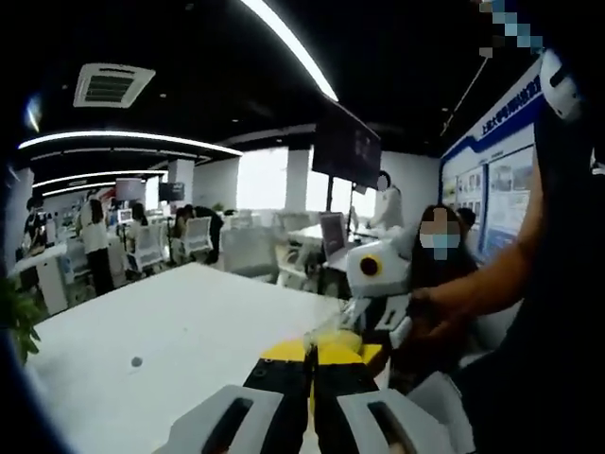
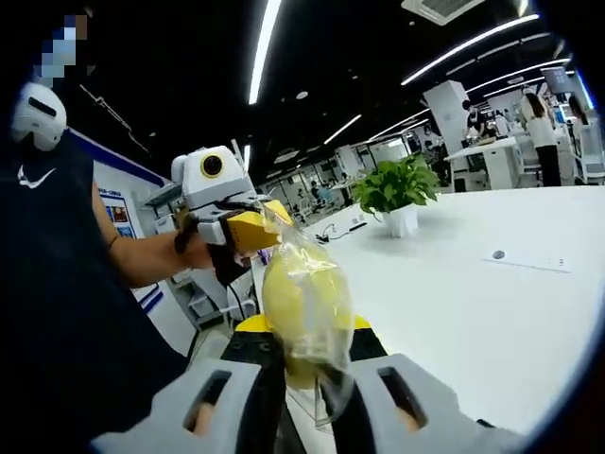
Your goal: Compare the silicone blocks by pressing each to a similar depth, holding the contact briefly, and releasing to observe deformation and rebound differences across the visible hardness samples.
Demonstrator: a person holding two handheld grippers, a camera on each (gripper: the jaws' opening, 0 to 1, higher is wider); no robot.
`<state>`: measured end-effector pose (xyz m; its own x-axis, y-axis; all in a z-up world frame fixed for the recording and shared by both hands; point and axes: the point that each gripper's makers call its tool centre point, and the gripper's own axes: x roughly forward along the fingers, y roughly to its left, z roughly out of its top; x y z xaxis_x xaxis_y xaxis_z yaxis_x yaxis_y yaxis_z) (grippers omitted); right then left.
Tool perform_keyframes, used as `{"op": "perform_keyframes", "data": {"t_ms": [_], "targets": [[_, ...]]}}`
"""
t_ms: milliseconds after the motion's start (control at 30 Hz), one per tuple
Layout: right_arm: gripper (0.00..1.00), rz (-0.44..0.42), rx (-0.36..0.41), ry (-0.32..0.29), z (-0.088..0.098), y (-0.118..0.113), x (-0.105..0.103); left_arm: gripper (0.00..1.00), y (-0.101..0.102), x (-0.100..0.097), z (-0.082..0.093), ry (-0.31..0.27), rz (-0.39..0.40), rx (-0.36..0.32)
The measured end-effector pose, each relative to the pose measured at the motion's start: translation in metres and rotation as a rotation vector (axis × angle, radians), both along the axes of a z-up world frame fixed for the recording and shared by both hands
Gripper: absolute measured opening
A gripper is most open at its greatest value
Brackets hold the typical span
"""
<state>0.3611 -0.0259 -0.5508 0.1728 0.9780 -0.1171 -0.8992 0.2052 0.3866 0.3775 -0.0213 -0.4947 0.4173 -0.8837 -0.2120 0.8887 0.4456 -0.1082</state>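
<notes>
A soft yellow silicone block (image 2: 304, 303) sits inside a clear plastic bag, held in the air between both grippers. In the right gripper view, my right gripper (image 2: 304, 355) is shut on the bag's lower part, with the block bulging above its jaws. The left gripper (image 2: 253, 229), held by a hand (image 2: 194, 251), pinches the bag's top edge with its yellow tips. In the left gripper view, my left gripper (image 1: 312, 357) has its jaws together on the crumpled bag (image 1: 333, 329). The right gripper (image 1: 383, 322) faces it from the right, very close.
A large white table (image 1: 189, 331) spreads below and to the left, with a small round inset (image 1: 136, 361). A potted plant (image 2: 397, 184) stands on the table (image 2: 473, 312) beside a flat socket plate (image 2: 498, 254). A seated person (image 1: 437, 270), office chairs and desks lie beyond.
</notes>
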Motion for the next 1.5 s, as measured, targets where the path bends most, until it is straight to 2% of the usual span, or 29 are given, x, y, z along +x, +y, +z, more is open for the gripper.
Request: {"op": "perform_keyframes", "data": {"t_ms": [167, 333, 600, 733, 833, 933, 1000, 1133, 1367, 1433, 1500], "targets": [[0.12, -0.017, -0.01, 0.002, 0.0, -0.002, 0.004, 0.0, -0.002, 0.0, 0.001, 0.039, 0.007, -0.048], [0.14, -0.032, -0.037, -0.011, -0.002, -0.002, 0.007, 0.0, 0.003, 0.006, -0.001, 0.141, 0.021, -0.155], [0.17, -0.054, -0.052, -0.009, -0.01, -0.004, 0.008, 0.0, 0.0, 0.003, -0.006, 0.176, 0.019, -0.184], [0.19, -0.099, -0.047, -0.039, -0.014, -0.011, 0.01, 0.0, -0.004, 0.003, -0.008, 0.174, 0.021, -0.196], [0.21, -0.13, -0.043, -0.03, -0.018, -0.018, 0.014, 0.0, -0.008, 0.002, -0.01, 0.186, 0.029, -0.209], [0.25, -0.167, -0.027, 0.009, -0.019, -0.022, 0.018, 0.0, -0.008, 0.0, -0.007, 0.195, 0.031, -0.232], [0.28, -0.176, -0.009, -0.003, -0.014, -0.024, 0.017, 0.0, -0.006, 0.003, -0.006, 0.213, 0.04, -0.258], [0.34, -0.203, 0.001, -0.007, -0.008, -0.026, 0.021, 0.0, -0.006, 0.004, -0.005, 0.222, 0.043, -0.265], [0.49, -0.241, -0.022, -0.052, -0.012, -0.034, 0.025, 0.0, -0.006, 0.005, -0.007, 0.235, 0.059, -0.282], [0.57, -0.252, -0.009, -0.046, -0.013, -0.037, 0.026, 0.0, -0.006, 0.005, -0.009, 0.241, 0.061, -0.283], [0.66, -0.28, 0.004, -0.088, -0.009, -0.042, 0.029, 0.0, -0.007, 0.004, -0.012, 0.246, 0.066, -0.279]]}}
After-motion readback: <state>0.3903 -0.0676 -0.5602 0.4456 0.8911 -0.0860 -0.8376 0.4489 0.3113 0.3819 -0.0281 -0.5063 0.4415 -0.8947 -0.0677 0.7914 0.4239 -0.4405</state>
